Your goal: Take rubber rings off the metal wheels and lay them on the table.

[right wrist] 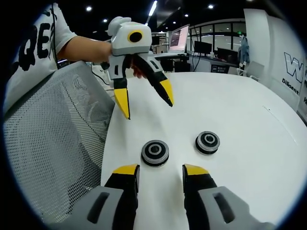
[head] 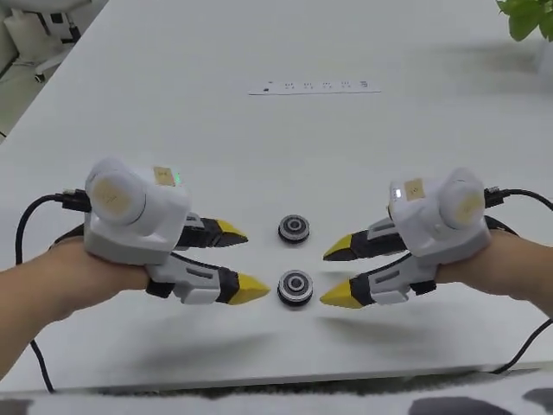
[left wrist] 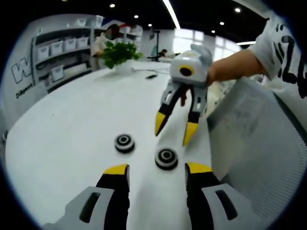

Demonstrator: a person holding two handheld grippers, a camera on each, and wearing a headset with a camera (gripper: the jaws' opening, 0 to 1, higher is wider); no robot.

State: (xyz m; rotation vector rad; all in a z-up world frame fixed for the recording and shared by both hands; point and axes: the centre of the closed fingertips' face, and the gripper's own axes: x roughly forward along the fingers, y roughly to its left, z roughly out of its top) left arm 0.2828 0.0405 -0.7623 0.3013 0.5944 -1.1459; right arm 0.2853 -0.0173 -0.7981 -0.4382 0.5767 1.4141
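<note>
Flanking the near metal wheel [head: 295, 288] on the desk [head: 285, 147], we hold the left hand-held gripper [head: 257, 262] and right hand-held gripper [head: 324, 277], jaws apart; the far metal wheel [head: 294, 229] lies just beyond it.

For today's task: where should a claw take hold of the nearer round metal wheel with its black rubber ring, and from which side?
Grip the nearer round metal wheel across its black rubber outer rim, probably from above: it lies flat on the white table, so only the round edge offers opposing sides.
</note>
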